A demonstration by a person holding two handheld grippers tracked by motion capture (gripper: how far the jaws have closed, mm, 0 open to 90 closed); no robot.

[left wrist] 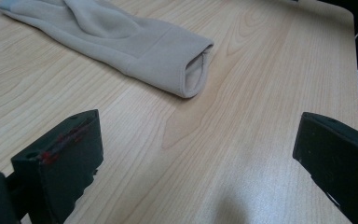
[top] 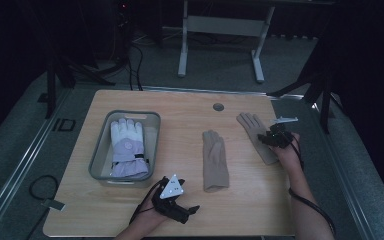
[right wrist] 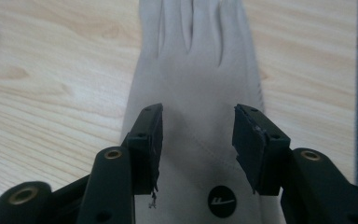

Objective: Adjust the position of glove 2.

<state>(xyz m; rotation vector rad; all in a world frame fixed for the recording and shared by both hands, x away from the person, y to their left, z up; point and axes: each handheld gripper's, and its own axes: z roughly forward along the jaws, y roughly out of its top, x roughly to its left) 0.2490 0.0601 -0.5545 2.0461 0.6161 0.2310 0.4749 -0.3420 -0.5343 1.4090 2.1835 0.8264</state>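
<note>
Hovering: right gripper (top: pixel 275 136) over the tan glove (top: pixel 256 136) at 3 o'clock on the counter (top: pixel 180 107)
Right gripper state: jaws half spread, straddling the glove's palm in the right gripper view (right wrist: pixel 198 135); pads clear of the fabric, nothing pinched
Glove detail: flat, fingers toward 12 o'clock, round black logo (right wrist: pixel 222 201) near the cuff
Second tan glove (top: pixel 215 161): flat at counter centre, cuff toward 6 o'clock, well apart from the first
Left gripper (top: pixel 192 210): at 6 o'clock near the front edge, jaws spread wide, nothing between them
Left gripper view: bare counter between jaws, second glove's open cuff (left wrist: pixel 196 70) ahead
Grey bin (top: pixel 102 145): at 9 o'clock, holds a white and lilac ski glove (top: pixel 127 147)
Contact: cannot tell whether the right gripper's tips touch the glove
</note>
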